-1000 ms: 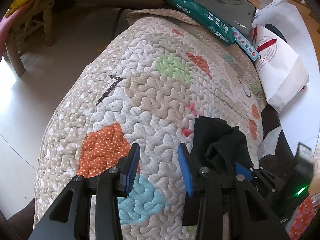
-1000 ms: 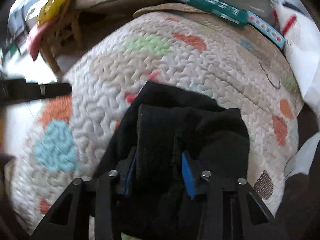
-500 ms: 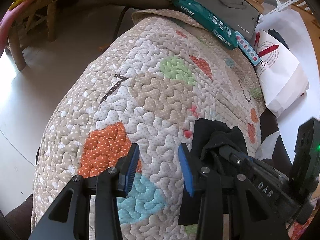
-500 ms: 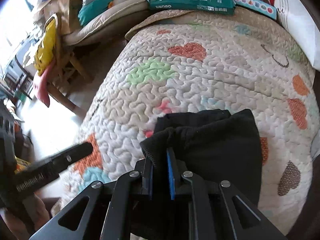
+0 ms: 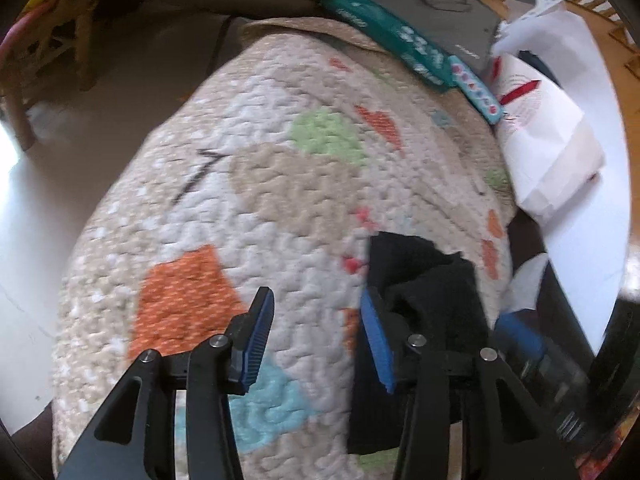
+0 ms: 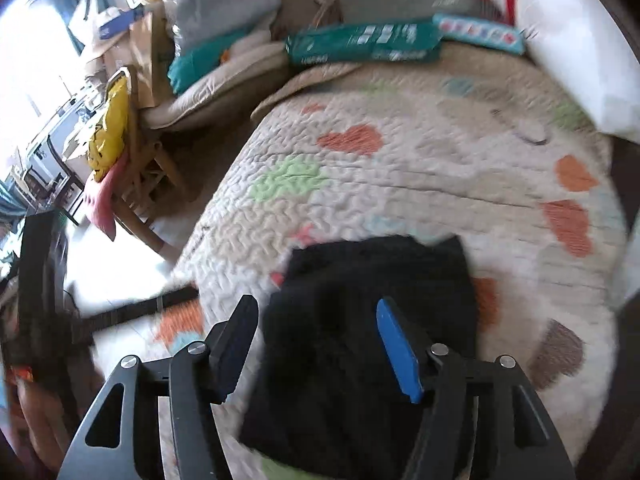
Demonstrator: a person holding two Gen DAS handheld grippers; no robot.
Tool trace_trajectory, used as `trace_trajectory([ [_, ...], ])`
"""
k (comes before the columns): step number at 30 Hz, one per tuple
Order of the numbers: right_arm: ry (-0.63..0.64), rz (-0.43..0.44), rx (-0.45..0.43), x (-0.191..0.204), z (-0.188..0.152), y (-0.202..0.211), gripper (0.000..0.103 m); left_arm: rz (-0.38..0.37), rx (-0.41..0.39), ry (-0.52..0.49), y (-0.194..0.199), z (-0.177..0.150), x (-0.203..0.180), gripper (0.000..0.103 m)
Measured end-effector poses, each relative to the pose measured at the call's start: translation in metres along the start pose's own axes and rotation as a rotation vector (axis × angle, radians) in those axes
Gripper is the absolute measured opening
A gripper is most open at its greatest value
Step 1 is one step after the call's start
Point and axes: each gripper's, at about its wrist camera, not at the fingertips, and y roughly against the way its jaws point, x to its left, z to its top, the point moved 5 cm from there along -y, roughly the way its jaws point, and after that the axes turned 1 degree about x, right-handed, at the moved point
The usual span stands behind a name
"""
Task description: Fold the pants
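Our right gripper (image 6: pixel 320 344) has its fingers spreading apart above the black pants (image 6: pixel 372 320); the cloth lies under the gap and neither pad presses on it. Our left gripper (image 5: pixel 318 332) is also widening, with only the quilt (image 5: pixel 280 184) between its fingers. The pants lie bunched in a folded heap on the quilt, just right of our left gripper's right finger. Beyond, at the quilt's far edge, sit a green packet (image 6: pixel 364 42) and a white bag (image 5: pixel 552 152).

White lettering on the green box (image 6: pixel 364 42) too blurred to read, no other legible text
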Motion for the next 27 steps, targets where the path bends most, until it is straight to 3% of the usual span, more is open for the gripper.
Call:
trace_trajectory([
  [4,0.038,-0.013,-0.014,-0.003,-0.052,0.012,0.067,-0.119,0.006,-0.027,-0.005,0.003,-0.027,0.051],
  [7,0.048,0.007,-0.030,0.005,-0.073,0.007,0.067,-0.157,-0.003,-0.085,-0.007,0.002,-0.052,0.063],
  [10,0.083,0.034,-0.040,0.023,-0.076,0.001,0.067,-0.120,0.012,-0.209,-0.020,-0.003,-0.078,0.068],
  [12,0.132,0.019,-0.054,0.035,-0.076,0.000,0.067,-0.052,0.043,-0.285,-0.040,-0.006,-0.088,0.068],
  [14,0.216,-0.045,-0.066,0.050,-0.080,-0.005,0.067,-0.026,0.058,-0.318,-0.053,-0.004,-0.090,0.068],
  [17,0.406,-0.222,-0.077,0.065,-0.089,-0.024,0.067,0.010,0.086,-0.418,-0.072,-0.002,-0.100,0.068],
  [18,0.453,-0.263,-0.075,0.067,-0.093,-0.032,0.065,0.011,0.113,-0.454,-0.077,-0.005,-0.103,0.065],
  [19,0.464,-0.281,-0.071,0.066,-0.095,-0.037,0.045,0.013,0.139,-0.493,-0.081,-0.009,-0.106,0.042],
  [20,0.456,-0.285,-0.065,0.064,-0.095,-0.039,0.045,0.030,0.157,-0.539,-0.084,-0.014,-0.110,0.028],
  [21,0.426,-0.258,-0.058,0.061,-0.095,-0.040,0.044,0.044,0.173,-0.576,-0.086,-0.018,-0.114,0.023],
  [24,0.349,-0.208,-0.063,0.056,-0.087,-0.034,0.038,0.072,0.163,-0.612,-0.084,-0.017,-0.121,0.018],
  [27,0.314,-0.173,-0.099,0.058,-0.073,-0.018,0.037,0.040,0.165,-0.565,-0.078,-0.003,-0.122,0.017],
])
